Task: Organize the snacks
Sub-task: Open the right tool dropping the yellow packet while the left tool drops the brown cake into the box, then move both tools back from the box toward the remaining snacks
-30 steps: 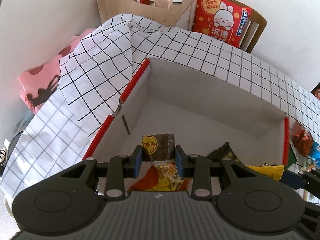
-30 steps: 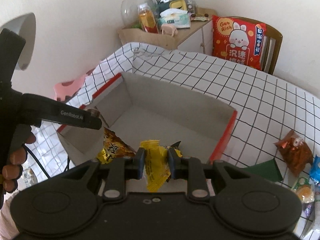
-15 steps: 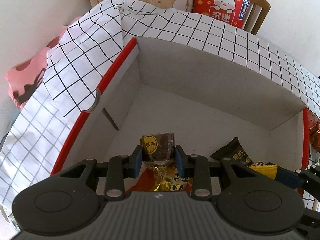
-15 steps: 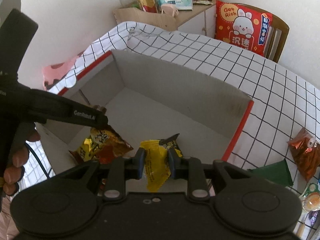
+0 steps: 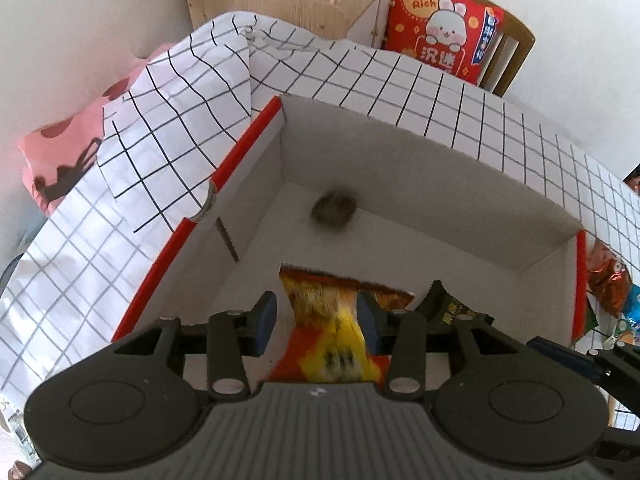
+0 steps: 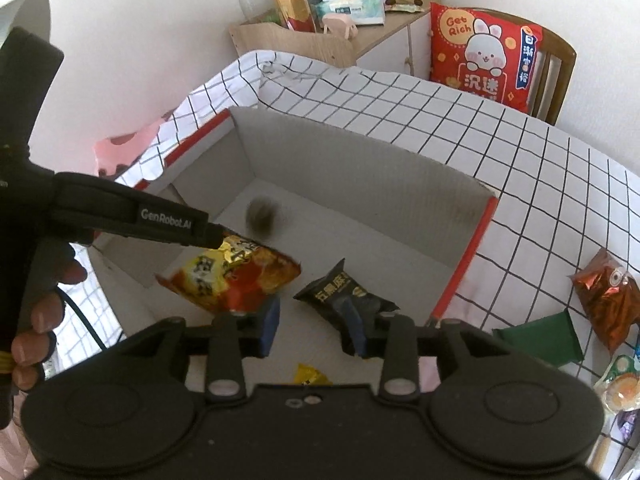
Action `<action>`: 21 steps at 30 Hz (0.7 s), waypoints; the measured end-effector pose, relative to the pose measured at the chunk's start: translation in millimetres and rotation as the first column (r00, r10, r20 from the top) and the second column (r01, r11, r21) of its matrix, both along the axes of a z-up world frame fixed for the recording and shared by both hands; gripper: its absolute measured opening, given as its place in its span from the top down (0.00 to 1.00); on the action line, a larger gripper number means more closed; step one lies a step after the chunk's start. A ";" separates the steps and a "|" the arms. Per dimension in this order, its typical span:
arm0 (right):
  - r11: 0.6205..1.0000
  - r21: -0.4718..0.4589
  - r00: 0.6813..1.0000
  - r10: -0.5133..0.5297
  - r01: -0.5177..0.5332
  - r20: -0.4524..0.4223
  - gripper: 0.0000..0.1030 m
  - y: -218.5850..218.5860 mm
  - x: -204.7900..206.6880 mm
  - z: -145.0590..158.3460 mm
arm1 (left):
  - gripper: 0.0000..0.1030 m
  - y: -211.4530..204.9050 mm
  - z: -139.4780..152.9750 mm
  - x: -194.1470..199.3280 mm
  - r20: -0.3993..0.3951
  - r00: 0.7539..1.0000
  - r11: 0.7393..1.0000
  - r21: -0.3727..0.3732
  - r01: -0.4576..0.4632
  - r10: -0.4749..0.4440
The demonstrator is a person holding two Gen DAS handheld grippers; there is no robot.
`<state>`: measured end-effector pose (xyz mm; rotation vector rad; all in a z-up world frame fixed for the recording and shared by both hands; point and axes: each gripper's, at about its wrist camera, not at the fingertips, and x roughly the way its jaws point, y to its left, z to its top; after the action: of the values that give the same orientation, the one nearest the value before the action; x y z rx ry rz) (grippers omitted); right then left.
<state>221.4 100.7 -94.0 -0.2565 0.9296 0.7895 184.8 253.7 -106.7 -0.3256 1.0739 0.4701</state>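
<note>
Your left gripper (image 5: 316,322) has just opened its fingers, and the brown snack (image 5: 334,210) it held is now a blur tumbling into the box (image 5: 440,184). Your right gripper (image 6: 312,328) has opened too, its yellow packet (image 6: 310,374) dropped below the fingers; with both emptied, the packets on the counter (image 6: 540,200) are likely next

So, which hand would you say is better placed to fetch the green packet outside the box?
Right. Both tongs have just been opening, with nothing held between them; the right tongs sit beside the green packet, the left tongs across the box from it.
</note>
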 end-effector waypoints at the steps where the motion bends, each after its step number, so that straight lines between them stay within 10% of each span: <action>1: 1.000 0.006 1.000 0.000 0.000 0.000 0.62 -2.4 -1.8 2.4 | 0.55 -0.9 2.9 -2.4 0.008 1.000 1.000 0.002 0.004 -0.004; 21: 0.992 0.126 0.997 -0.009 -0.001 0.080 0.33 -58.1 -44.0 58.8 | 0.43 -60.4 59.4 -48.5 0.170 0.980 0.994 0.047 0.101 -0.108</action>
<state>177.5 42.5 -35.2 -0.1753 0.8010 0.8252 136.3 193.4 -47.3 -0.2699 0.9080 0.3610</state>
